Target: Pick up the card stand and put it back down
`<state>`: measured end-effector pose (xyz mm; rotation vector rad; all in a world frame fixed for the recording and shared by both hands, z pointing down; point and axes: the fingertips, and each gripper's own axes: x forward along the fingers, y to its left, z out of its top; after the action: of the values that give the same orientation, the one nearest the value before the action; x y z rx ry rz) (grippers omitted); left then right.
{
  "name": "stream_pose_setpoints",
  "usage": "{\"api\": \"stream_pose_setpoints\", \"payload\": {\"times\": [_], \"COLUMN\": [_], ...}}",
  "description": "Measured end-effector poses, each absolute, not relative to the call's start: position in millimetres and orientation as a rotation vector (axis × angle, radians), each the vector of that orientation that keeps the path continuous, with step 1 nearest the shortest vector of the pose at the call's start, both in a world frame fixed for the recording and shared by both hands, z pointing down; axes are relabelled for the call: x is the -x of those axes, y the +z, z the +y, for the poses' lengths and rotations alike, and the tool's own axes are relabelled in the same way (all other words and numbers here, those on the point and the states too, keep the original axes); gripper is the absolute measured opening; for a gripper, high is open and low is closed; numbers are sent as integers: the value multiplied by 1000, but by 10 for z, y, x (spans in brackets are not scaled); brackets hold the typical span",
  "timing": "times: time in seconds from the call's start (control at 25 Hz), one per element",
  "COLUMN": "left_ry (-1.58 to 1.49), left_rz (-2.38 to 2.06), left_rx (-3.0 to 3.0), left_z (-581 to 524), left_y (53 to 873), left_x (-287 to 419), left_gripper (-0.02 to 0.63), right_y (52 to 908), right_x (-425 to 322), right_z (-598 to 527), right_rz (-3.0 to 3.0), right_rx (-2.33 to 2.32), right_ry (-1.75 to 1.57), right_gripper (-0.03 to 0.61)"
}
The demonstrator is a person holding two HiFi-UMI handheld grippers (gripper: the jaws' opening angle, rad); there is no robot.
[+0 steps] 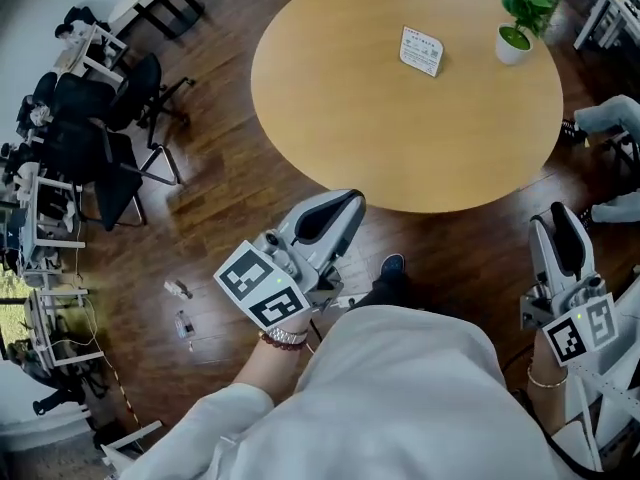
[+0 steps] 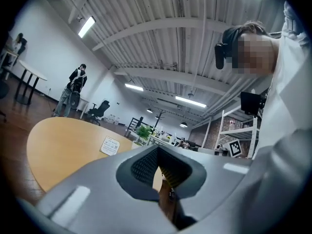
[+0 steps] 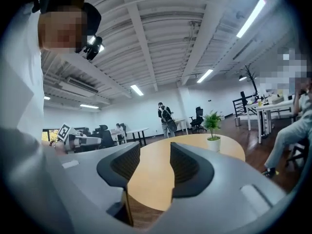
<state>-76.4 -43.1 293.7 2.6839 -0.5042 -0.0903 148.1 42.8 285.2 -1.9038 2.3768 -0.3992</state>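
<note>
Two grippers are held well short of the card stand (image 1: 421,50) ahead on the round counter (image 1: 400,138): left gripper (image 1: 345,208) judged nearer, jaws together; right gripper (image 1: 560,218) with jaws apart, empty.

Table (image 1: 330,98): pale wood top, smooth, soft matt sheen.
Floor (image 1: 210,218): dark wood boards, glossy.
Card stand (image 1: 421,50): white printed paper.
Plant pot (image 1: 512,48): white, smooth.
Left gripper (image 1: 348,206), right gripper (image 1: 560,218): grey matt plastic shells.
Pads (image 3: 127,161): black, ribbed.
Sleeve (image 1: 210,428): white cloth.
</note>
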Motion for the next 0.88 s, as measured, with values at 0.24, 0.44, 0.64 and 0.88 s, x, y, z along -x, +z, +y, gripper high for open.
{"api": "stream_pose_setpoints", "payload": {"times": [0.24,0.44,0.64,0.88], "left_ry": [-51,-5,-69,-48], "left_rz": [-493,-435,-500,-533], "left_rx": [-2659,-2636,-2593,-2702], "left_z": [449,1357,1770,1951], "left_y": [2978,3031,3133,2955], "left_x": [347,37,362,667], "left_gripper": [-11,-11,-11,-12], "right_y": [3007,3173,3063,2948], "right_x": [-1624,-1805,-1386,-743], "right_z": [1094,1862,2021,2455], "right_rz": [2402,2458,2491,2621], "right_rx": [1794,1810,1630,1392], "right_ry": [-432,-477,-423,-369], "right_gripper": [198,221,252,274]}}
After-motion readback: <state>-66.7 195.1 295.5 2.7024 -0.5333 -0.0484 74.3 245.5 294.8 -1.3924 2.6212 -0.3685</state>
